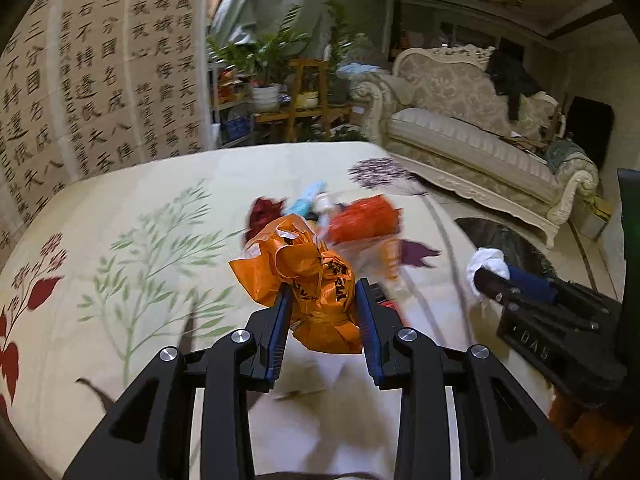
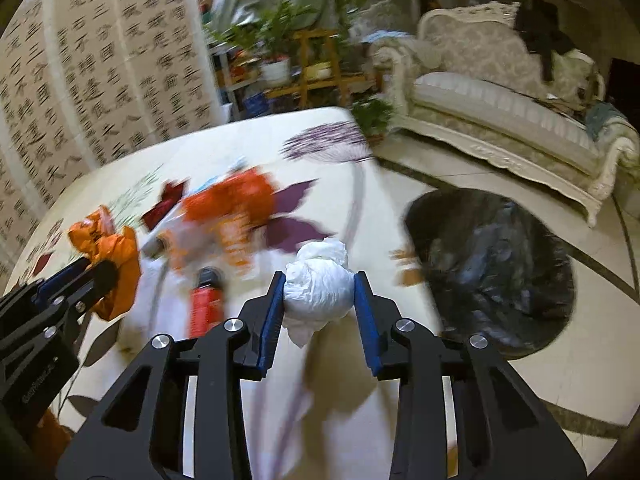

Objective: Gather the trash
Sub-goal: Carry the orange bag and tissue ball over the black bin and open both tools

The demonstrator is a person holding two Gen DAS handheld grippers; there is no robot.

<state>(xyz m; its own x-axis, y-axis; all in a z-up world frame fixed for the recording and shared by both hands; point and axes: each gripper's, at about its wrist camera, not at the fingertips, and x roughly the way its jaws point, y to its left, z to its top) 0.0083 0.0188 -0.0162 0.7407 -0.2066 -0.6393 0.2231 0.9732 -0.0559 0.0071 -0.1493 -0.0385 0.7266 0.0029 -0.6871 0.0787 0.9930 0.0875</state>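
Observation:
My left gripper is shut on a crumpled orange plastic bag and holds it above the floral-covered table. My right gripper is shut on a white crumpled tissue wad, held above the table's right part. The orange bag also shows in the right wrist view, in the left gripper. The white wad shows in the left wrist view. More trash lies on the table: a red-orange wrapper, a dark red scrap, a light blue piece and a red can.
A black bin bag stands open on the floor right of the table. A cream sofa is beyond it. Potted plants on wooden shelves stand behind the table. A calligraphy screen lines the left.

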